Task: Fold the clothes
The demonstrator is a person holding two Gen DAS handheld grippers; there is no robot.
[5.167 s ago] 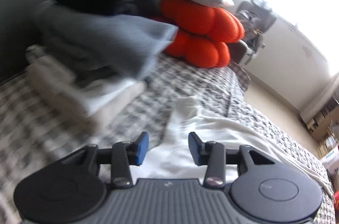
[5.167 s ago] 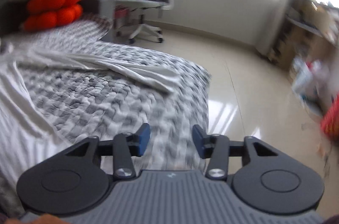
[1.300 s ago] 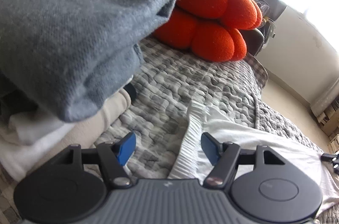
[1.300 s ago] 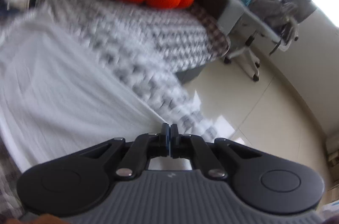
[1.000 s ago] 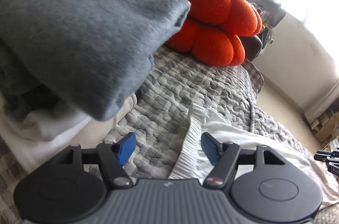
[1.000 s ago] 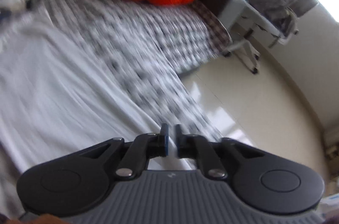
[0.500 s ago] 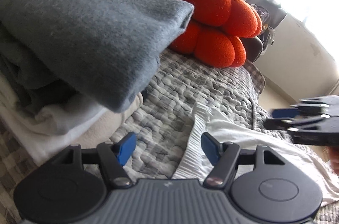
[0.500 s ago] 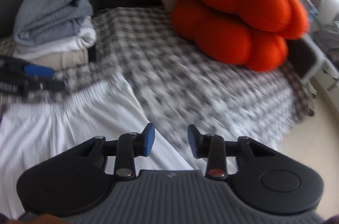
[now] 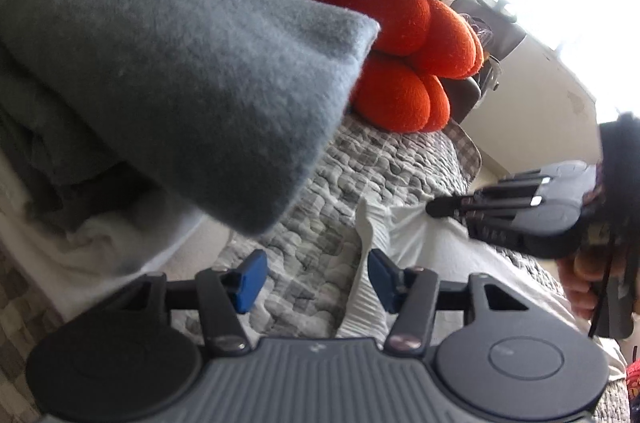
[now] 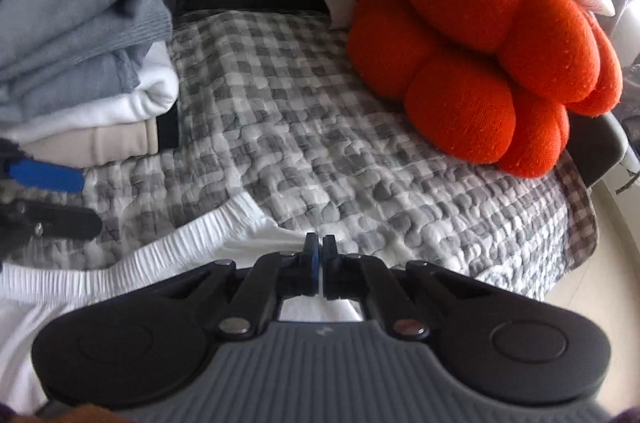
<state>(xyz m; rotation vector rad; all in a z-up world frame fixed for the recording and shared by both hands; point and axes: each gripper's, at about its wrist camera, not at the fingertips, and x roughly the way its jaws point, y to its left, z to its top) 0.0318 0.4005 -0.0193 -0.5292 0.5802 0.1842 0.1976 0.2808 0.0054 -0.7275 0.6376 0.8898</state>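
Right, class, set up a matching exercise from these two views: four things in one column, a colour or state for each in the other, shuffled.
Things:
1. left tongs
2. right tongs
3. round cushion
4. white garment

Descriptions:
A. orange
B. lying on the checked bedspread
C. open
D. shut

Pairs: 1-C, 2-D, 3-A, 4-B

two low wrist views crossing over the bed

the left wrist camera is sitting low and close beside the folded stack (image 9: pixel 168 95), facing along the bed (image 9: pixel 384 163) toward the window. the right wrist camera is looking back toward the headboard. both are sharing the orange cushion (image 10: pixel 500 71) and white waistband (image 10: pixel 192 239).
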